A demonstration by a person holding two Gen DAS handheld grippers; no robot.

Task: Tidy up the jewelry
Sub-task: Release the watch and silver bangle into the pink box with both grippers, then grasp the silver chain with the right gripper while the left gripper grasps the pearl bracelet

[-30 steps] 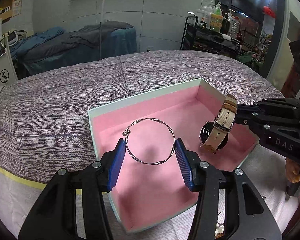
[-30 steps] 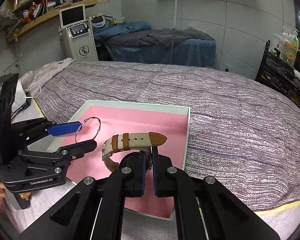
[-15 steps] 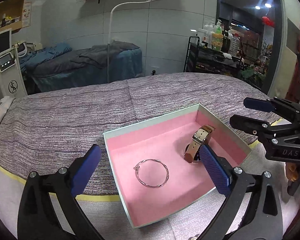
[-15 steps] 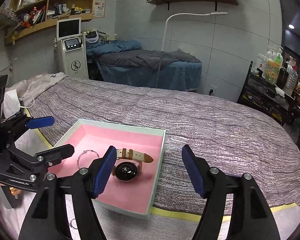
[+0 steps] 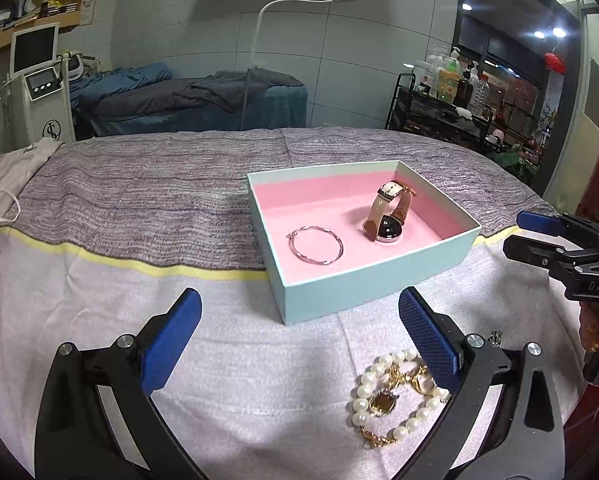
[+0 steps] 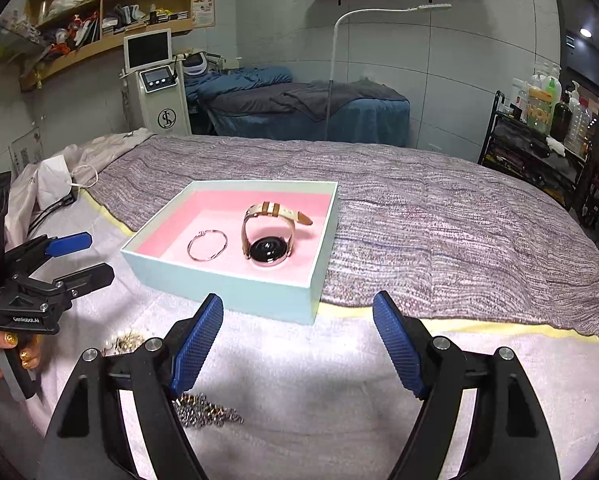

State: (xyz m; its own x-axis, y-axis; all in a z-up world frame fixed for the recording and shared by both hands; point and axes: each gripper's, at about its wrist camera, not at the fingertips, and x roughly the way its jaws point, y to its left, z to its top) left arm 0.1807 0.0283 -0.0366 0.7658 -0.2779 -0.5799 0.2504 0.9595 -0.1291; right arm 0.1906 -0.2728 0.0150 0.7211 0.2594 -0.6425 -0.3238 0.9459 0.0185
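A light blue box (image 5: 371, 280) with pink lining stands on the bed. Inside lie a silver bangle (image 5: 315, 246) and a beige-strapped watch (image 5: 387, 220), its black dial down on the lining. Both show in the right wrist view too: bangle (image 6: 207, 245), watch (image 6: 269, 236). My left gripper (image 5: 299, 300) is wide open, short of the box, with nothing between its fingers. A pearl bracelet with gold chain (image 5: 391, 396) lies by its right finger. My right gripper (image 6: 297, 304) is empty, its jaws still opening. A silver chain (image 6: 203, 412) lies under its left finger.
The box sits where a white towel (image 6: 319, 380) meets a striped purple-grey cover (image 6: 439, 220). Gold-coloured jewelry (image 6: 125, 340) lies on the towel. A hand (image 6: 3, 352) holds the left gripper. Behind are a treatment bed, a floor lamp, a machine and a bottle cart.
Both grippers opened and drew back from the box. The left let go of the bangle and the right let go of the watch; both pieces now rest on the pink lining.
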